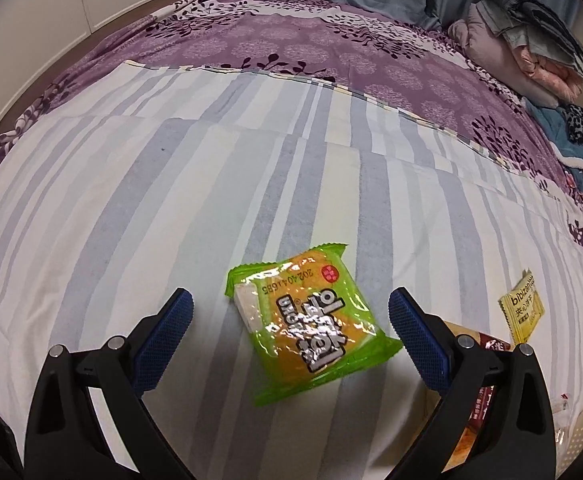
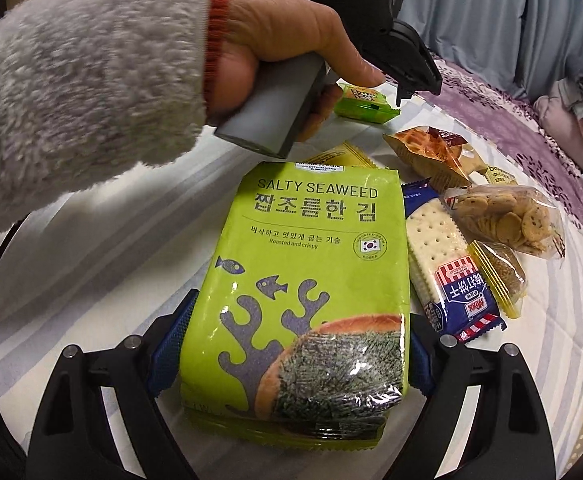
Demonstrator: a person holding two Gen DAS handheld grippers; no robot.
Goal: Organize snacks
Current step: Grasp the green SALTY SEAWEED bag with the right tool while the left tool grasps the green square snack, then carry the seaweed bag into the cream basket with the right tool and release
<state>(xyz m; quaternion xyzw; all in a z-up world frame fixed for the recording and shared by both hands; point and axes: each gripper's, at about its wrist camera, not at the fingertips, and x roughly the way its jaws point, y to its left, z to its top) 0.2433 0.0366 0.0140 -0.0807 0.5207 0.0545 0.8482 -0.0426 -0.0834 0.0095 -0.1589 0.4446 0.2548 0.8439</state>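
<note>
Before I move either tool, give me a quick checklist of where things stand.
1. Right tool around the salty seaweed pack: ok, a finger on each side.
2. Grip firm enough to lift: cannot tell.
3. Left tool free: ok, open and holding nothing.
4. Green-and-orange snack packet lined up with the left tool: ok, lying flat between the fingers.
5. Blue cracker pack apart from the seaweed pack: not ok, right alongside.
</note>
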